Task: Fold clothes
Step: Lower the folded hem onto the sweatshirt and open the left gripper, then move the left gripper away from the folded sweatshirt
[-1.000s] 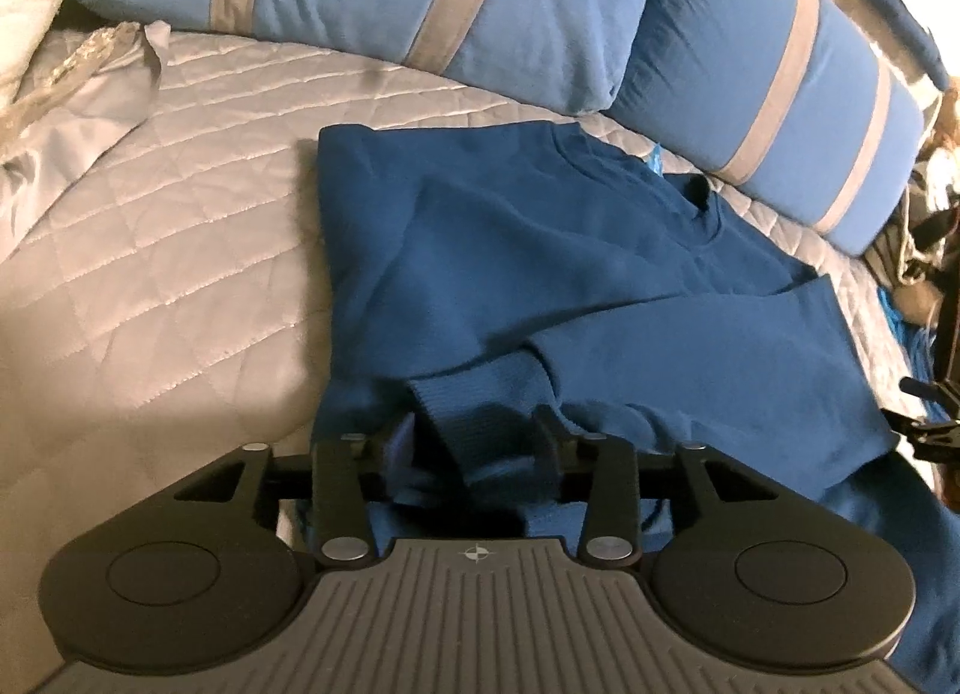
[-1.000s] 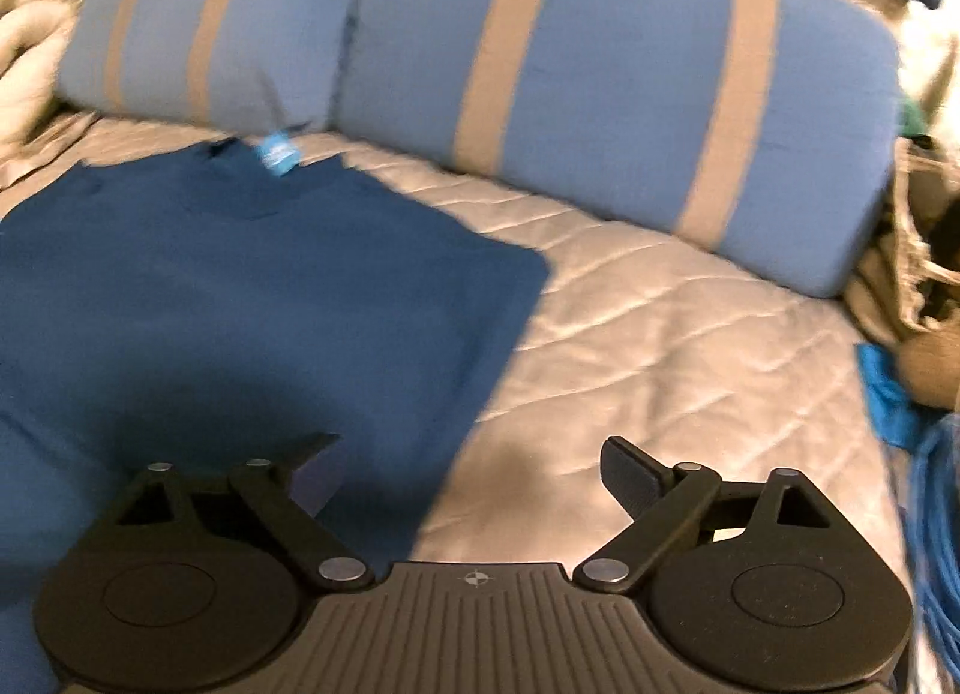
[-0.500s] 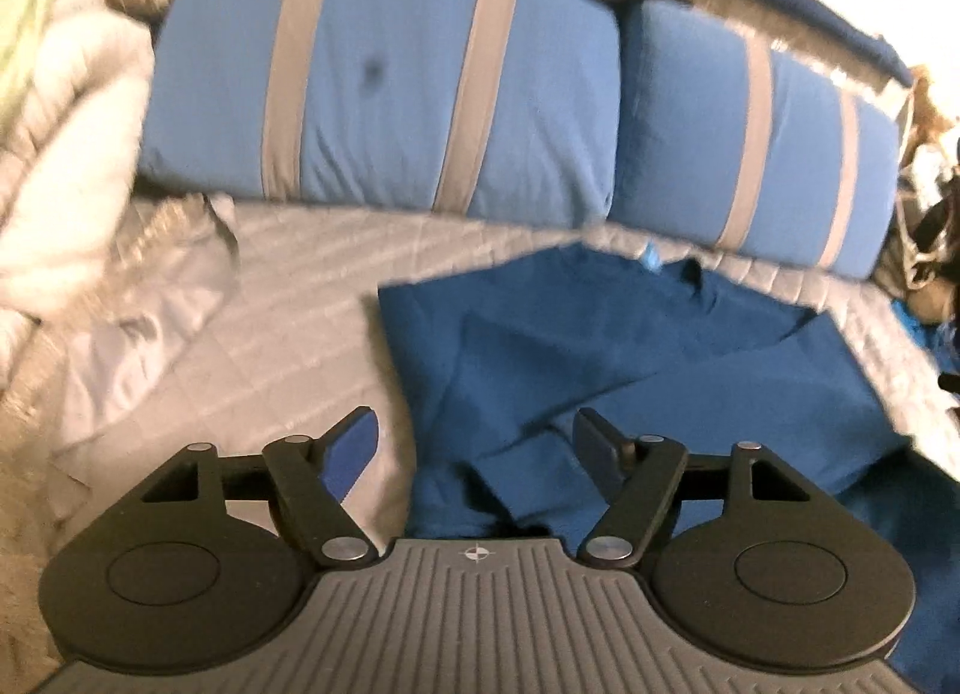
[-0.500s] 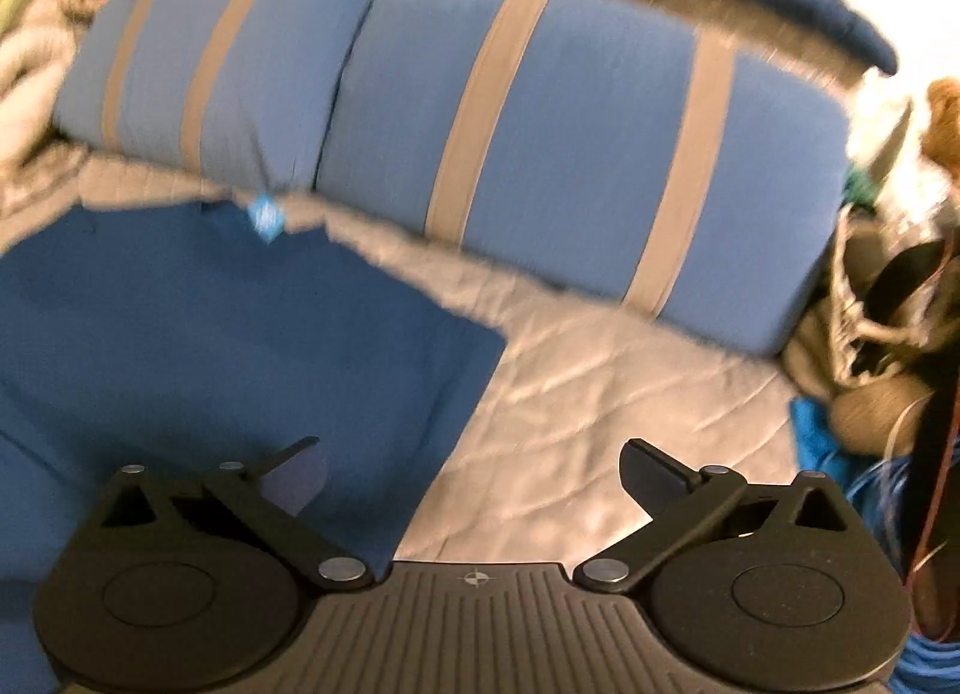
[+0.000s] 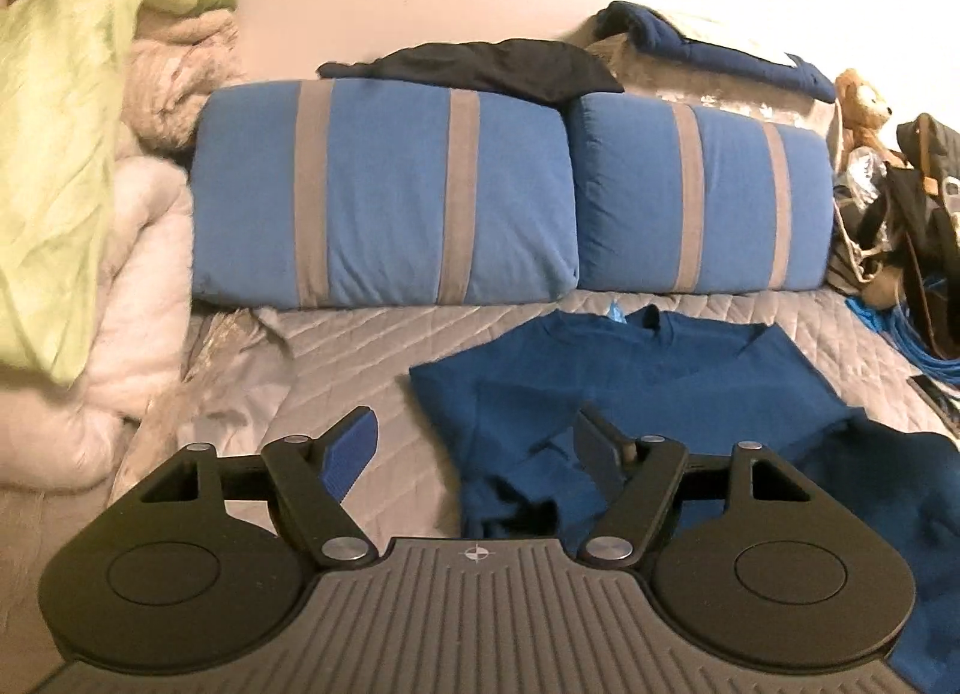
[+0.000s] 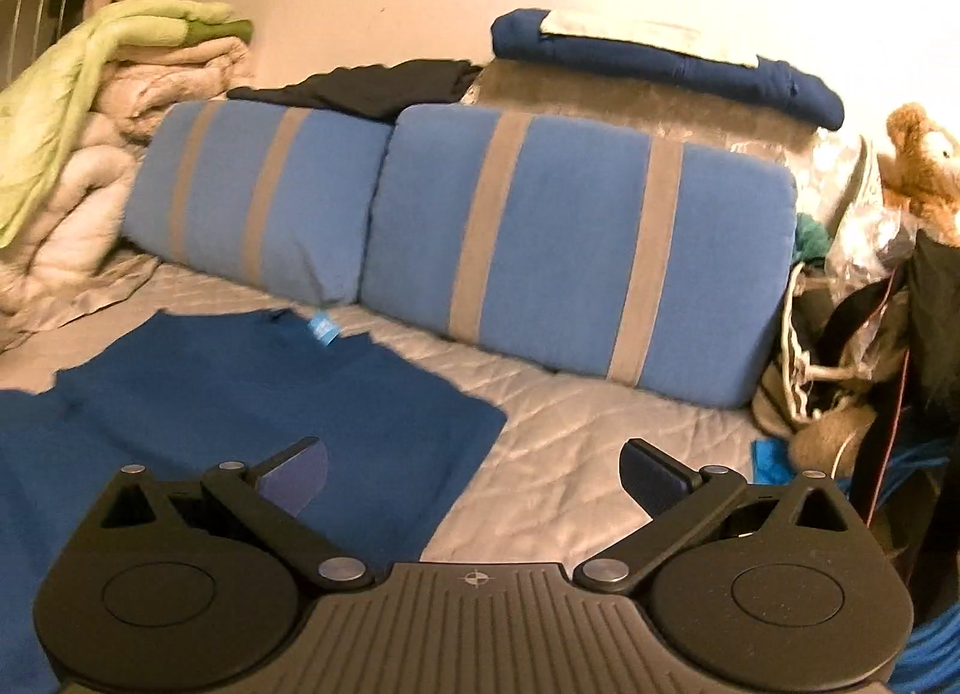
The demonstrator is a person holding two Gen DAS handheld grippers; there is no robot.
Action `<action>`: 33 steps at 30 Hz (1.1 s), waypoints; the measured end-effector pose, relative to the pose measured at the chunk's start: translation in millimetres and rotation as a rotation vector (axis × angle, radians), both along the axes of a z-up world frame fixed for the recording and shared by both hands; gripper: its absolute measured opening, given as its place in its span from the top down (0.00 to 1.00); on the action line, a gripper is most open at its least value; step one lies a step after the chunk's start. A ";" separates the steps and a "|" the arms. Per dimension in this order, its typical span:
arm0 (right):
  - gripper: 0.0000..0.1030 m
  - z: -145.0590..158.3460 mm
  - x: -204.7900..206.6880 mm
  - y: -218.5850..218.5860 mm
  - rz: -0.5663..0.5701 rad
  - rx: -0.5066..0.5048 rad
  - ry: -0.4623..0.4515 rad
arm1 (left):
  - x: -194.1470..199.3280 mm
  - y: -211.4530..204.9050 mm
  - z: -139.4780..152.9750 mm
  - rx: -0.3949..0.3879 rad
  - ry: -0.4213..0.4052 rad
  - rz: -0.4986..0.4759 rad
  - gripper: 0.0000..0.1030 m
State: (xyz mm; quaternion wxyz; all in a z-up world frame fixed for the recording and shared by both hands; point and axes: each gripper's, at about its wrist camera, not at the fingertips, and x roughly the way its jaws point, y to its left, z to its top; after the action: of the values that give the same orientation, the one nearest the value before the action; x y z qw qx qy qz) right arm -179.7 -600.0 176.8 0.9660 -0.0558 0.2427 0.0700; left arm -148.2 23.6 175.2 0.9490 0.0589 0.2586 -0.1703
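A dark blue sweater (image 5: 648,388) lies on the grey quilted bed (image 5: 360,358), collar toward the pillows, both sleeves folded in over the body. My left gripper (image 5: 480,442) is open and empty, raised above its lower left edge. In the right wrist view the sweater (image 6: 252,400) lies at the lower left, with a light blue tag at the collar. My right gripper (image 6: 474,472) is open and empty, above its right edge and the bare quilt (image 6: 600,430).
Two blue pillows with grey stripes (image 5: 384,196) (image 6: 576,250) stand along the wall. Folded blankets (image 5: 78,154) are piled at the left. A teddy bear (image 6: 924,166), bags, shoes and blue cord (image 5: 918,334) crowd the right side. Dark clothes (image 6: 660,58) lie on top behind the pillows.
My left gripper let go of the sweater's sleeve cuff, opened, and pulled back and up. My right gripper stayed open and also drew back and up from the bed.
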 end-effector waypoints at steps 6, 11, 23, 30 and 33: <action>0.00 5.2 -30.1 -11.9 -0.019 0.081 0.041 | -28.7 30.8 -9.5 -0.066 0.065 -0.003 0.30; 0.00 4.5 -48.8 -5.3 -0.022 0.114 0.045 | -45.6 53.4 -40.5 -0.120 0.183 0.042 0.31; 0.00 -11.1 -67.5 14.0 0.010 0.132 0.098 | -77.6 95.2 -126.0 -0.586 0.457 -0.067 0.31; 0.00 -24.7 -81.0 3.9 -0.019 0.188 0.123 | -80.1 97.6 -182.5 -0.930 0.584 -0.181 0.32; 0.01 -37.4 -89.7 -8.8 -0.045 0.262 0.144 | -78.9 98.3 -197.9 -1.065 0.596 -0.197 0.43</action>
State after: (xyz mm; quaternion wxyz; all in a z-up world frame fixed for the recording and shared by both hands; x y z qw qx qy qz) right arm -269.4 -608.7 139.5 0.9464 0.0814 0.3014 0.0830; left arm -227.1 121.9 -22.7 0.7149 -0.4494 0.3855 -0.3719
